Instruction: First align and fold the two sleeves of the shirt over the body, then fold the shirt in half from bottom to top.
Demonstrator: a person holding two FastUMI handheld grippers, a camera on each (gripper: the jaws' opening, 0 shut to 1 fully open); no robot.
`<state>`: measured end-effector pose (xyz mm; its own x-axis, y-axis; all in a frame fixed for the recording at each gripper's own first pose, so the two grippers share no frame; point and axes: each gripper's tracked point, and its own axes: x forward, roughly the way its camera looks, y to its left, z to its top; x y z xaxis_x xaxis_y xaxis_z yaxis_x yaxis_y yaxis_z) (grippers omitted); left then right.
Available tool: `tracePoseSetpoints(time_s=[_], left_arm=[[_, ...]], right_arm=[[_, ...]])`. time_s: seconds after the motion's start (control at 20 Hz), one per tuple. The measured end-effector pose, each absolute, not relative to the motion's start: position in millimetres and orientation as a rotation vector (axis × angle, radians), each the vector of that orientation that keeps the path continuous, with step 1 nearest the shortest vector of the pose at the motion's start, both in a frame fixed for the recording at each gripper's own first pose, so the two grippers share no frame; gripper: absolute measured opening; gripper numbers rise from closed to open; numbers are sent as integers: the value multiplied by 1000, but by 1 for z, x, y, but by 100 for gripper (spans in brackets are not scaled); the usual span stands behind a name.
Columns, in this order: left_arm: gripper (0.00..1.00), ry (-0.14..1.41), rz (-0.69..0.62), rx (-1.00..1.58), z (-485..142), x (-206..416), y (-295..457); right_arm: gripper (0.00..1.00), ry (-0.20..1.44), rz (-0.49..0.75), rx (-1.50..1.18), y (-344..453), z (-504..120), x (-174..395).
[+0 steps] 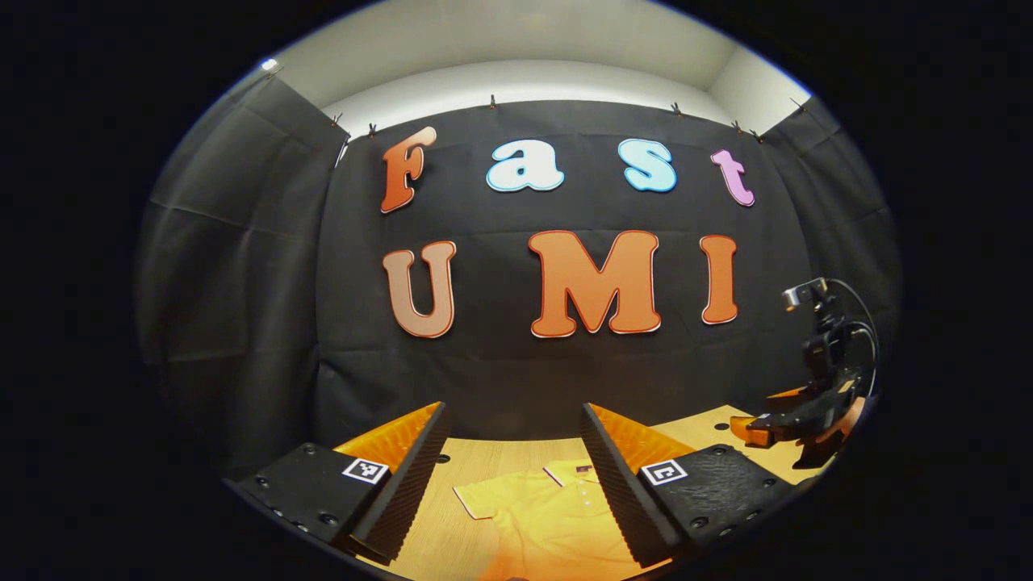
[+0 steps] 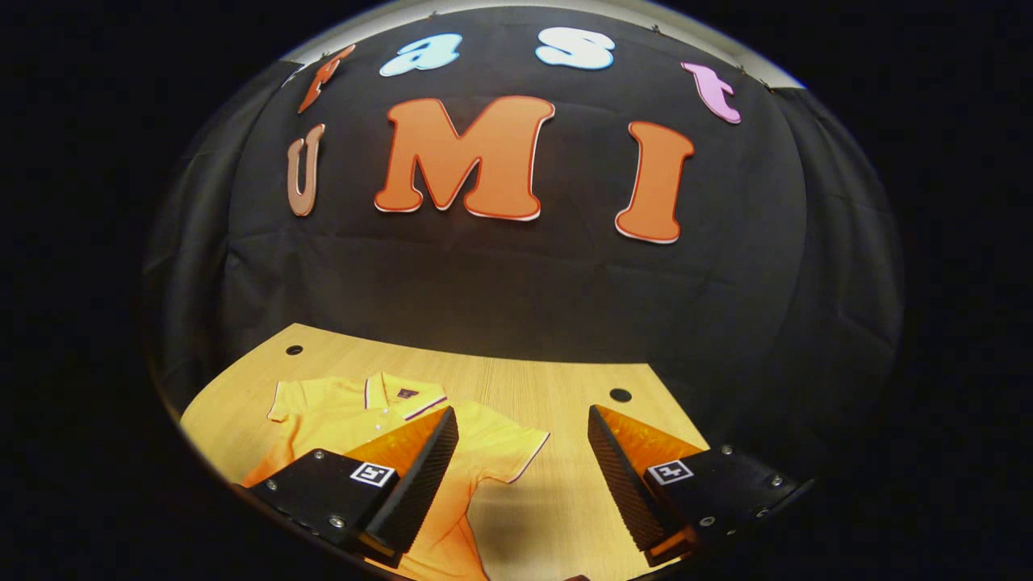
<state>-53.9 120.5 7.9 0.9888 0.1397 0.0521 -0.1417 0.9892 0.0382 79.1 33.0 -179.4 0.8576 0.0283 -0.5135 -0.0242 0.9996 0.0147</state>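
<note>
Zero folds done: shirt point(image 2: 379, 428) flat on table point(image 2: 557, 387), both sleeves spread. Left gripper point(image 1: 512, 476) and right gripper point(image 2: 523, 476) wide apart, gripping nothing. All steps left.

The left hand-held gripper point(image 1: 512, 476) is held level, its jaws spread wide with nothing between them. The right hand-held gripper point(image 2: 523, 476) is likewise agape and empty; it appears at four o'clock in the left gripper view.

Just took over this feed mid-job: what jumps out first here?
A yellow polo shirt lies flat on the wooden table, collar toward the wall, both sleeves spread, unfolded. The right gripper hangs open above its sleeve; the left gripper hangs open over the collar.
</note>
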Motion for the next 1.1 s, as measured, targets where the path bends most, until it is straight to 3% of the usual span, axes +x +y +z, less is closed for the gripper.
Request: tracePoseSetpoints(time_s=[0.3, 0.7, 0.75, 0.8, 1.1], left_arm=[[97, -27, 130, 41, -5, -60, 147], [98, 30, 308, 32, -21, -60, 161], [98, 40, 323, 39, -23, -59, 160], [98, 51, 336, 40, -26, -58, 158], [98, 124, 416, 40, -43, -62, 155]], right_arm=[[98, 780, -21, 75, 34, -240, 107], [96, 1118, 37, 207, 45, -332, 121], [90, 1145, 34, 210, 43, -342, 125], [96, 1176, 30, 210, 42, -352, 129], [94, 1348, 15, 224, 38, -406, 151]])
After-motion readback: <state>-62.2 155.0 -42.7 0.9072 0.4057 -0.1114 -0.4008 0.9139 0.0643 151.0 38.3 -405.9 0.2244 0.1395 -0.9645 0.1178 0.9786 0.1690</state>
